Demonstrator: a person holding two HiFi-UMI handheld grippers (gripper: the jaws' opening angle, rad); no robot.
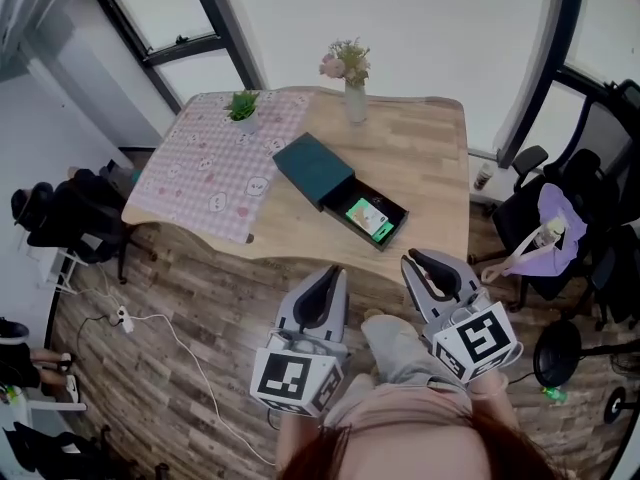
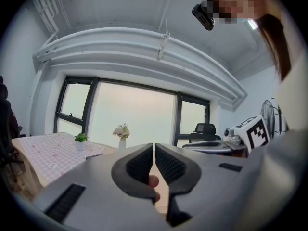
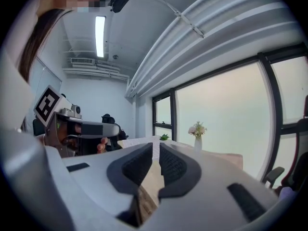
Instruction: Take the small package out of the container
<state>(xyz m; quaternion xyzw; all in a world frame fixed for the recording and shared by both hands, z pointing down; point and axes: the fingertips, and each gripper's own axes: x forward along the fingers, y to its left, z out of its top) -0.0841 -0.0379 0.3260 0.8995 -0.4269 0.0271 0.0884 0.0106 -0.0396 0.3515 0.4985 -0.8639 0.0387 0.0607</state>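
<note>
A dark teal box [image 1: 312, 166] lies on the wooden table [image 1: 425, 153], its black drawer [image 1: 352, 220] pulled out toward me. A small green package [image 1: 369, 218] lies inside the drawer. Both grippers hang low in front of my body, short of the table's near edge and well apart from the box. My left gripper [image 1: 328, 276] [image 2: 154, 146] has its jaws together with nothing held. My right gripper [image 1: 415, 261] [image 3: 156, 146] has its jaws a narrow slit apart, and they are empty.
A vase of flowers [image 1: 352, 83] stands at the table's far edge, with a small potted plant [image 1: 243, 108] on a pink checked cloth [image 1: 205, 168] at the left. Office chairs [image 1: 560, 228] crowd the right side. A power strip and cable [image 1: 125, 318] lie on the wooden floor.
</note>
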